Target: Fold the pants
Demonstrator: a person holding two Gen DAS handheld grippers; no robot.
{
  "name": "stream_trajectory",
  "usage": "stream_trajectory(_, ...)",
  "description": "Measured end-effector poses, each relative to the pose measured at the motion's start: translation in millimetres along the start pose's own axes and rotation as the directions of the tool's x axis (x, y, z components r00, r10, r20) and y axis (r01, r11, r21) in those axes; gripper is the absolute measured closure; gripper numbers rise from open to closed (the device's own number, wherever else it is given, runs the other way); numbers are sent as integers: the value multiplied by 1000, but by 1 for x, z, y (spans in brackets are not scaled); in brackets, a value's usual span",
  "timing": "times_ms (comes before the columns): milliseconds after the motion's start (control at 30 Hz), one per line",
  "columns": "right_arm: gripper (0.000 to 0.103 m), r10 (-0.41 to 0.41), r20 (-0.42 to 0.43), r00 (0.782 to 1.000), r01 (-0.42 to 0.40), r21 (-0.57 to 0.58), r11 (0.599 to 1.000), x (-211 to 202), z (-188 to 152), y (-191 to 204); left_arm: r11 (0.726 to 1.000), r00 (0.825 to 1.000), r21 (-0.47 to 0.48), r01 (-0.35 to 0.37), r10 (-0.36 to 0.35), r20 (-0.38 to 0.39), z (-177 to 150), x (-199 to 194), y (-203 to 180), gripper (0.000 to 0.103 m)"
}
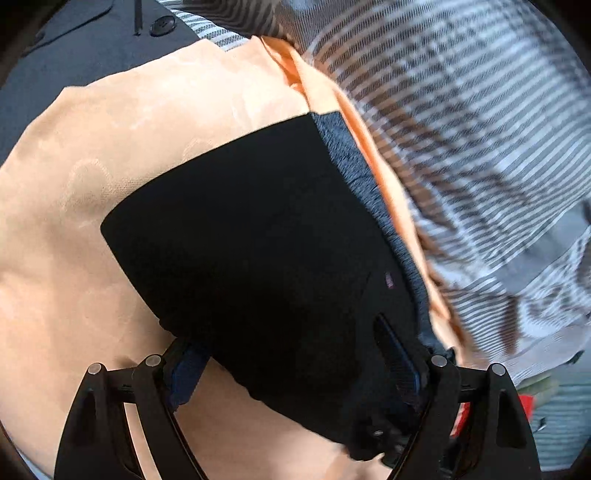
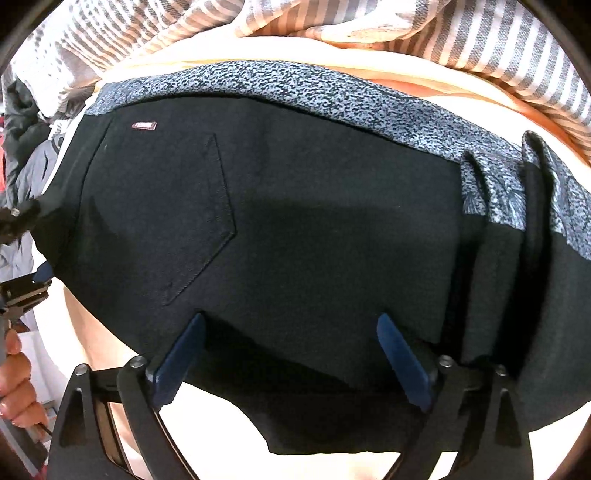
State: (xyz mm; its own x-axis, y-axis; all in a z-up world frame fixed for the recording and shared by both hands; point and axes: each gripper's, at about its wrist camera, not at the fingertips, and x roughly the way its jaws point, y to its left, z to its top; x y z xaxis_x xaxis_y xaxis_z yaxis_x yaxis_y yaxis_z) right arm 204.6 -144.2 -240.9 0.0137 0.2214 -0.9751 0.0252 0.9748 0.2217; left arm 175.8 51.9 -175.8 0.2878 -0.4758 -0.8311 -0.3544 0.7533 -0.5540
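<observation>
Your right tongs (image 2: 291,321) are released. The two blue pads (image 2: 181,354) stand wide apart and point steeply down at the black pants (image 2: 314,221). Dark cloth fills the gap between them, but neither pad pinches it.

Your left tongs (image 1: 288,343) also stand wide, with a folded corner of the pants (image 1: 240,221) lying between the fingers. The cloth hides part of the left pad (image 1: 184,373) and bunches around the right one. You cannot tell from here whether they are clamped on the fabric or only straddle it. In the right wrist view these left tongs (image 2: 26,288) sit at the pants' left edge, with your hand (image 2: 14,384) wrapped around the handle below.

The pants lie flat on a peach sheet (image 1: 74,258), back side up. A stitched pocket (image 2: 192,221) and a small reddish label (image 2: 144,126) both face the camera. The speckled grey-blue waistband lining (image 2: 295,88) runs along the far edge and is rumpled into folds at its right end.

Striped grey-and-white bedding (image 1: 461,129) is piled just beyond the sheet. A dark garment with a button (image 1: 162,26) lies off at the top left corner of the left wrist view.
</observation>
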Motion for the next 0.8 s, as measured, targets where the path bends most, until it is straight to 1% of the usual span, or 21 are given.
stream_trajectory(100, 5, 3, 7, 1000, -3, 0, 1000, 0, -3, 3, 1000, 1000, 0, -11, 11, -3, 1, 8, -2, 16)
stream_trajectory(133, 5, 3, 8, 1000, -3, -1, 1000, 0, -5, 5, 1000, 1000, 8, -12, 12, 0, 2, 8, -1, 12)
stream_trajectory(167, 5, 4, 9, 1000, -4, -3, 1000, 0, -6, 6, 1000, 1000, 17, -4, 4, 6, 2, 11, -4, 4)
stream_trajectory(200, 5, 5, 10, 1000, -5, -4, 1000, 3, -9, 6, 999, 1000, 32, -25, 25, 17, 1, 14, -9, 2)
stream_trajectory(267, 5, 6, 9, 1000, -6, -6, 1000, 3, -8, 5, 995, 997, 60, -79, 78, 30, -1, 21, -17, 2)
stream_trajectory(333, 5, 10, 9, 1000, -10, -6, 1000, 0, -10, 1, 989, 991, 74, -131, 127, 46, -3, 24, -25, 2)
stream_trajectory(367, 5, 12, 9, 1000, -12, -5, 1000, 0, -11, 2, 987, 989, 73, -145, 142, 50, -4, 26, -27, 4)
stream_trajectory(400, 5, 15, 9, 1000, -15, -5, 1000, -1, -11, 1, 984, 985, 68, -166, 163, 56, -4, 25, -28, 13)
stream_trajectory(433, 5, 19, 8, 1000, -19, -5, 1000, -2, -11, 1, 981, 982, 62, -183, 179, 59, -4, 24, -29, 17)
stream_trajectory(467, 5, 23, 7, 1000, -23, -5, 1000, -3, -11, 0, 979, 980, 57, -194, 191, 61, -4, 22, -27, 29)
stream_trajectory(500, 5, 31, 7, 1000, -31, -3, 1000, -5, -11, -1, 977, 977, 51, -209, 205, 64, -3, 20, -25, 44)
stream_trajectory(567, 8, 53, 6, 999, -53, 5, 999, -11, -10, -6, 972, 971, 44, -232, 229, 62, -3, 15, -20, 62)
stream_trajectory(600, 12, 62, 6, 998, -63, 12, 998, -13, -10, -8, 973, 973, 45, -224, 222, 61, -3, 13, -19, 66)
stream_trajectory(633, 17, 73, 8, 997, -74, 21, 997, -16, -10, -11, 971, 971, 59, -231, 227, 67, -4, 11, -21, 68)
stream_trajectory(667, 21, 88, 10, 996, -89, 33, 996, -20, -11, -14, 964, 967, 89, -251, 244, 79, -5, 10, -27, 71)
stream_trajectory(700, 26, 100, 11, 995, -100, 44, 994, -24, -11, -17, 950, 958, 134, -282, 271, 100, -8, 9, -35, 71)
stream_trajectory(733, 26, 104, 12, 995, -104, 49, 993, -29, -11, -20, 930, 945, 181, -320, 300, 127, -12, 10, -44, 71)
stream_trajectory(767, 26, 101, 15, 995, -102, 48, 994, -33, -11, -22, 919, 939, 203, -337, 314, 139, -14, 9, -47, 71)
stream_trajectory(800, 26, 104, 17, 994, -104, 44, 994, -37, -11, -24, 917, 937, 201, -344, 320, 141, -15, 10, -48, 71)
